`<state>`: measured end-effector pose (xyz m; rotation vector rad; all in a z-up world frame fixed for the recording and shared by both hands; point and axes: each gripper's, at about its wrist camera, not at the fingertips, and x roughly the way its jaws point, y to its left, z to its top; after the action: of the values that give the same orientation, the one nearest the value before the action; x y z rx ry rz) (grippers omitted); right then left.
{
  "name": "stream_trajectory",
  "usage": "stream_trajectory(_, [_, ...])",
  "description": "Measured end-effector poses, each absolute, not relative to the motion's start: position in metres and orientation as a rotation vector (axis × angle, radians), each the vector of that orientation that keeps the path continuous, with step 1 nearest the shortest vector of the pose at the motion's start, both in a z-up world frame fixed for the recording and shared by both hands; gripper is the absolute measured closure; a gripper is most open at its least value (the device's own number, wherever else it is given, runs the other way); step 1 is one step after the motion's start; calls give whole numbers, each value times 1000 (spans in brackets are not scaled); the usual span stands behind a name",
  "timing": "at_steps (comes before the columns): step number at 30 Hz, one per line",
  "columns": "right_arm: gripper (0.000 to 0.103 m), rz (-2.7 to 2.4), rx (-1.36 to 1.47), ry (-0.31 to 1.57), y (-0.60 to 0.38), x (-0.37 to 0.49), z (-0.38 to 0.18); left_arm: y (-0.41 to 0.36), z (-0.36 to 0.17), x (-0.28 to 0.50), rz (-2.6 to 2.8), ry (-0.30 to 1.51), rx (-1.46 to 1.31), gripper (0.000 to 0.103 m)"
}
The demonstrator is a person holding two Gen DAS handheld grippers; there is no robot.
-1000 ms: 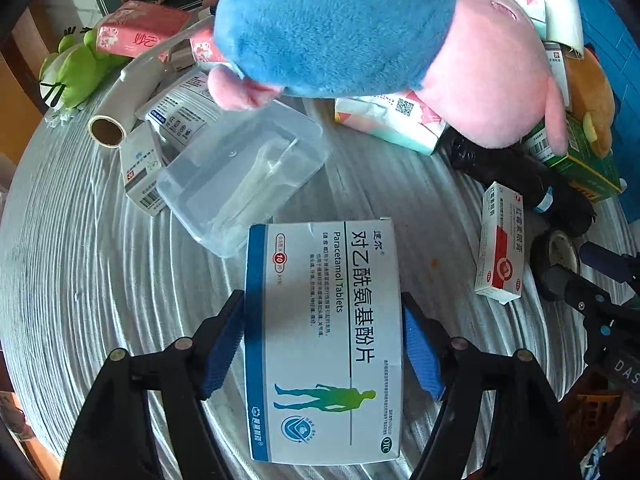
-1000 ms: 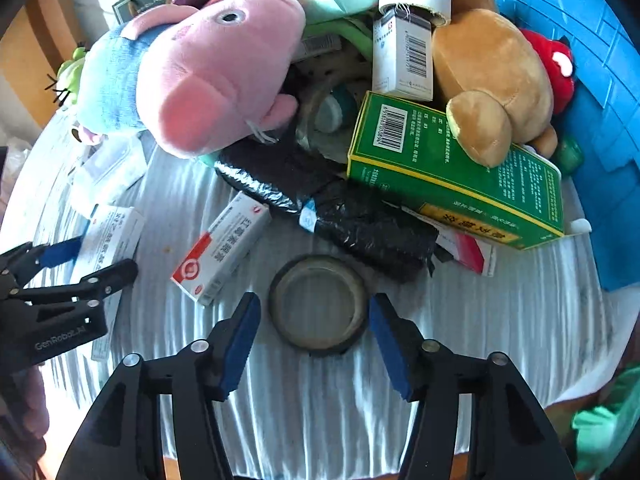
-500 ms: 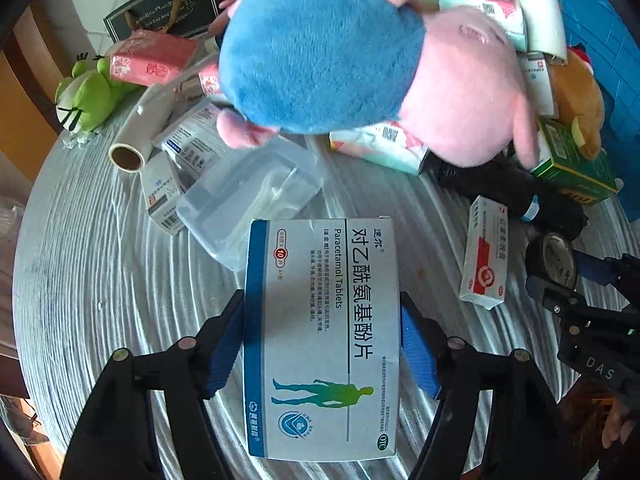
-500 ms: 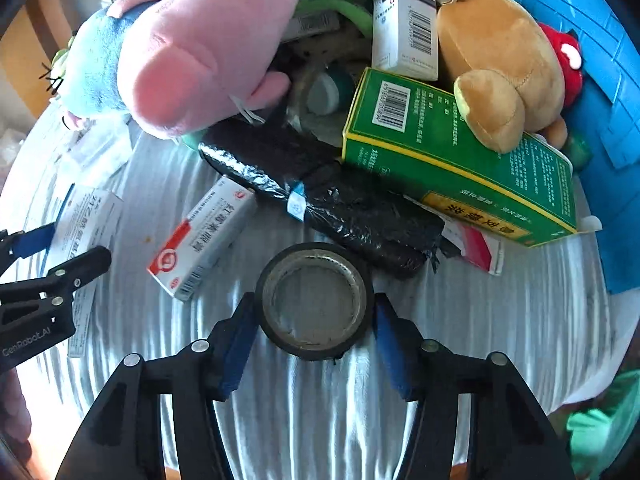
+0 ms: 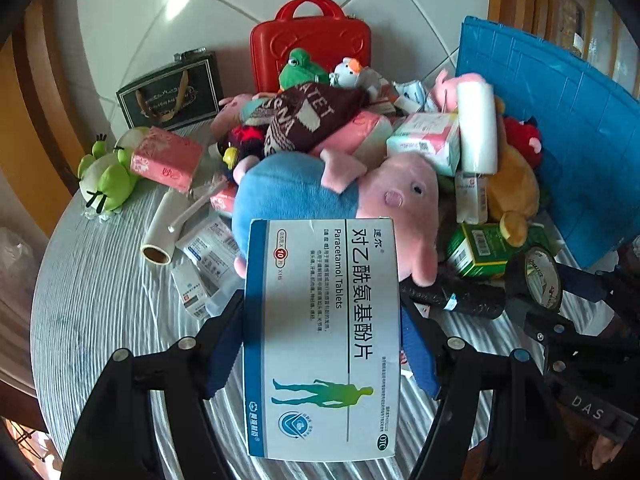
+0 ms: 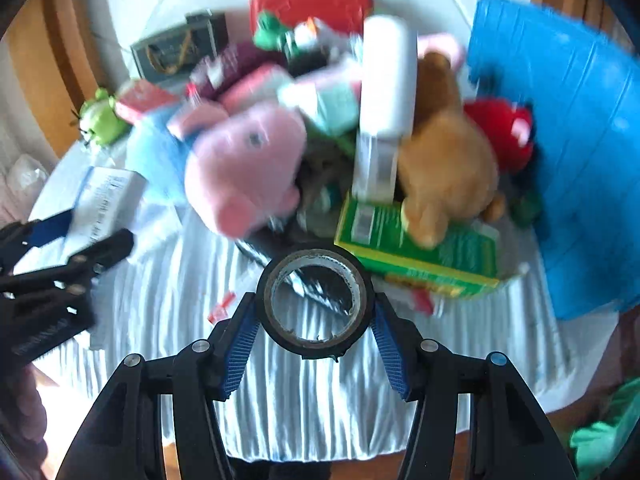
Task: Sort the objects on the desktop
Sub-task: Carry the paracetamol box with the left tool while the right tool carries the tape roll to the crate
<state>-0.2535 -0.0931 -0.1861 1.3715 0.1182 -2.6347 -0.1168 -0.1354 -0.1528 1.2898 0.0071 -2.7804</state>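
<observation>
My left gripper (image 5: 320,344) is shut on a white and blue paracetamol tablet box (image 5: 322,336), held lifted above the round table (image 5: 100,300). My right gripper (image 6: 314,320) is shut on a black tape roll (image 6: 315,298), also lifted off the table; the same roll (image 5: 540,276) shows at the right of the left wrist view. A pile of things lies behind: a pink and blue plush pig (image 5: 340,196), a brown plush bear (image 6: 444,168), a green box (image 6: 416,252), a black wrapped bundle (image 5: 460,296), tissue packs and small medicine boxes.
A red case (image 5: 310,36) and a dark gift bag (image 5: 172,96) stand at the back. A blue bin (image 5: 560,128) stands at the right. A green plush frog (image 5: 106,176) and a white roll (image 5: 160,232) lie at the left. Striped tabletop shows in front.
Both grippers have risen and tilted up, bringing the back wall into view. The right jaws closed on the tape roll and lifted it. The tablet box left the table with the left gripper.
</observation>
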Motion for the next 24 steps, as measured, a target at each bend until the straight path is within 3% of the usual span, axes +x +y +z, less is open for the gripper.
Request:
stream_trajectory(6, [47, -2706, 1189, 236, -39, -209, -118, -126, -109, -115, -2831, 30, 1130, 32])
stream_trajectory(14, [47, -2758, 1012, 296, 9, -222, -44, -95, -55, -126, -2836, 46, 940, 32])
stream_trajectory(24, [47, -2822, 728, 384, 174, -260, 66, 68, 32, -205, -2826, 67, 768, 32])
